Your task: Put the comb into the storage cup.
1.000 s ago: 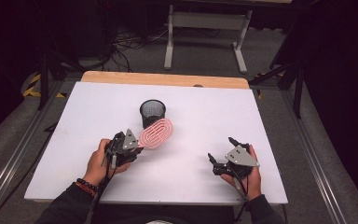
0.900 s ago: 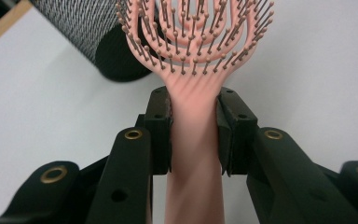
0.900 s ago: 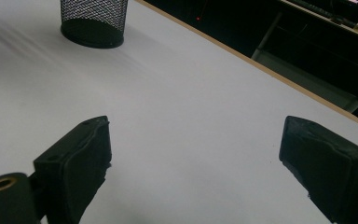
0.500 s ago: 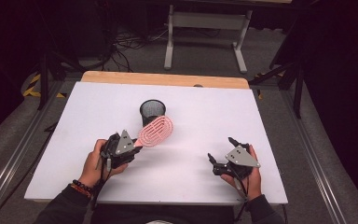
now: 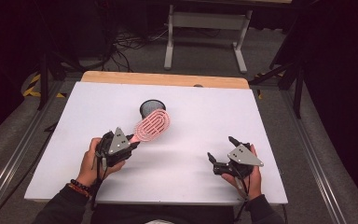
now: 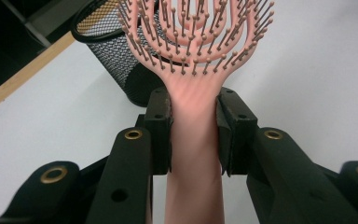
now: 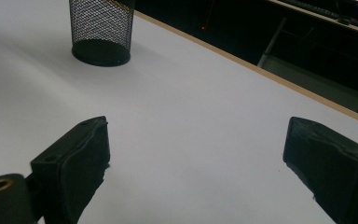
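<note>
A pink vented hairbrush [image 5: 152, 125] is held off the white table [image 5: 270, 121] by its handle [image 6: 194, 140], bristles facing up in the left gripper view. My left gripper [image 5: 131, 140] is shut on that handle, its two pads pressed against either side. The brush head points toward a black mesh cup [image 5: 150, 108] standing upright near the table's middle, just beyond the brush; the mesh cup [image 6: 121, 60] also sits behind the bristles. My right gripper [image 5: 221, 151] rests low near the front right of the table, jaws wide apart with nothing between them, and the mesh cup [image 7: 101, 31] stands far off.
A wooden strip [image 5: 168, 79] runs along the table's far edge. Beyond it stand a metal frame [image 5: 205, 28] and cables on the floor. Rails [image 5: 317, 154] flank the table on both sides.
My left gripper has drawn back toward the person and slightly left with the brush, and the brush head has tilted up. The right gripper has barely moved.
</note>
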`<state>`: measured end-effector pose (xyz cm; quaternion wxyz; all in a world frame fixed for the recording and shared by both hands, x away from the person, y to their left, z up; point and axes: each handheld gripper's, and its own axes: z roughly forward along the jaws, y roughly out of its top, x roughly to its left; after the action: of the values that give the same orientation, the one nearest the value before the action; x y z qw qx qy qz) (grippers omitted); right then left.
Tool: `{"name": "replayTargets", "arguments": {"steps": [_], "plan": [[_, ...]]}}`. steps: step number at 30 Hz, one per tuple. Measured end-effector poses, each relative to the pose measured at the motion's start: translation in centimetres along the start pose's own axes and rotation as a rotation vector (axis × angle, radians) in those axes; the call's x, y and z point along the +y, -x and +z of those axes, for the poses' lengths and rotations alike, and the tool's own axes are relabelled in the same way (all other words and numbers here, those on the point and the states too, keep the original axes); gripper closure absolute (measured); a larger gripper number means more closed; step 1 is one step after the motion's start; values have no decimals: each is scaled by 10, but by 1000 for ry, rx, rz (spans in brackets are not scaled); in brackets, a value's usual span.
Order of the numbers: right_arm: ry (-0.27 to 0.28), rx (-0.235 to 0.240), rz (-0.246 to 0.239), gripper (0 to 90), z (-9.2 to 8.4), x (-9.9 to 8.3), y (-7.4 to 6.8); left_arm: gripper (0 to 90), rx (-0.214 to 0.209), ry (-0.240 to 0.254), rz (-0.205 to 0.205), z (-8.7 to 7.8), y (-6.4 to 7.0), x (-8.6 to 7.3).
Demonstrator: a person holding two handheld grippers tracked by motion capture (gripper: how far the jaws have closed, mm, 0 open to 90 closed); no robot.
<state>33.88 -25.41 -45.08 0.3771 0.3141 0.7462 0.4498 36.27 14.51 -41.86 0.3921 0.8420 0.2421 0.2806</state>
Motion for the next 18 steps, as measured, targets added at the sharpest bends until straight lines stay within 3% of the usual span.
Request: {"name": "replayTargets", "arguments": {"steps": [2,7,10,18], "plan": [[21,38,33,67,-2,4,2,695,8,22,-13,0,0,0],[75,45,53,60,-8,17,4,695,19,58,-24,2,2,-1],[89,45,35,56,-9,25,3,695,25,79,-22,2,4,-1],[138,90,51,43,-5,50,-7,695,38,152,-41,2,7,0]]}}
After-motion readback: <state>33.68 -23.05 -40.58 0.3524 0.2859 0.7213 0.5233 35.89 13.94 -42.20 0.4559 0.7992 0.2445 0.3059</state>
